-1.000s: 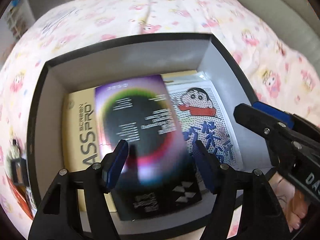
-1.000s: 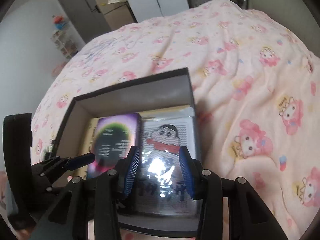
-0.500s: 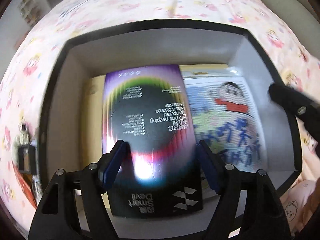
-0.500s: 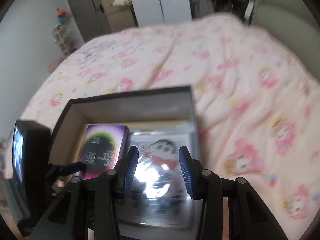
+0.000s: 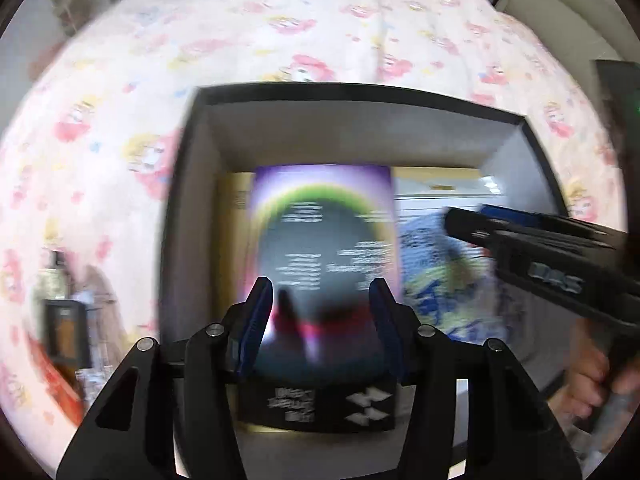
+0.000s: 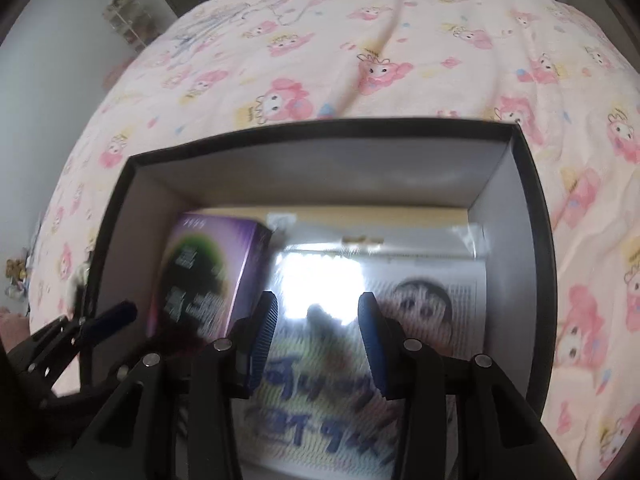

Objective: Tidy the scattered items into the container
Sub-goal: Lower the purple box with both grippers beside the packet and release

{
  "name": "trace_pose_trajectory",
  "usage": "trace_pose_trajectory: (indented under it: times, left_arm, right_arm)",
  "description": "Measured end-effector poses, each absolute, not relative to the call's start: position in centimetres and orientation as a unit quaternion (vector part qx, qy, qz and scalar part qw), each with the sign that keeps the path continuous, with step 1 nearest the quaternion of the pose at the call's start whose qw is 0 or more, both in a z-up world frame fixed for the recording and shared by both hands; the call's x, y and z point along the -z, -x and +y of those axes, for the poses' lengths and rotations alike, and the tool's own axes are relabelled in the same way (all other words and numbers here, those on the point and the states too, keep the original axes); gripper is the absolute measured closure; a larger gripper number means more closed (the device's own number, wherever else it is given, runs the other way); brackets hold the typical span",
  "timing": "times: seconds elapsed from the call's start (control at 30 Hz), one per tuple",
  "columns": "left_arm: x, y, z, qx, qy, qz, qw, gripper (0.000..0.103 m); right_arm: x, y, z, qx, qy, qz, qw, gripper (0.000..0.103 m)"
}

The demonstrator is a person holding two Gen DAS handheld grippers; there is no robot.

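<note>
No text can be read with certainty — the print on the purple box (image 5: 324, 248) is blurred. Blue characters on the cartoon packet (image 6: 372, 360) are smeared too.

Soft daylight, strong fisheye bending — motion blur throughout, white glare on the cartoon packet (image 6: 320, 280).

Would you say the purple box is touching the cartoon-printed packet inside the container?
Cannot tell: in the right wrist view the purple box borders the cartoon packet, but blur hides the seam.
</note>
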State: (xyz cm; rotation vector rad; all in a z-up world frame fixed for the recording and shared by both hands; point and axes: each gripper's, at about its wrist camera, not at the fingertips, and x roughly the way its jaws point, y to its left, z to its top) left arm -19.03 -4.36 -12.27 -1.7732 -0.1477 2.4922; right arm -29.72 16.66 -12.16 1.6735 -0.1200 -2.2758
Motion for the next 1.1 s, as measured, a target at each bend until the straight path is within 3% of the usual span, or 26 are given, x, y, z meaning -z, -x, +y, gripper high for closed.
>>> trace_pose_trajectory:
  times: [0.23,0.37,0.43,0.6,0.77,1.1]
  left_arm:
    - [13.0,20.7,-1.4,-0.822,0.568,-0.046,0.011,0.057]
    - [13.1,21.1,-2.7,-0.818,0.57,-0.067,0.04,0.055]
    - [13.4,21.2,-2.0,-0.82,0.568,-0.048,0.049,0.054]
    - [13.9,23.0,-0.4,-0.826,0.56,-0.035,0.06,0.055]
    - [14.4,28.1,-1.0,-0.827,0.559,-0.042,0.035,0.062]
    - [17.6,31.3,-1.7,-0.785,0.618,-0.05,0.016,0.068]
  right_arm:
    - [14.1,29.9,13.6,0.769,-0.6,-0.022,0.219,0.069]
    - [14.3,30.4,14.3,0.743,-0.604,-0.083,0.276,0.069]
    - [13.9,30.6,15.6,0.754,-0.595,-0.092,0.263,0.069]
    - [12.4,31.2,18.7,0.823,-0.547,-0.015,0.153,0.069]
    - [13.7,32.4,20.0,0.789,-0.585,-0.061,0.175,0.069]
    - [15.4,33.3,18.5,0.785,-0.598,-0.029,0.16,0.063]
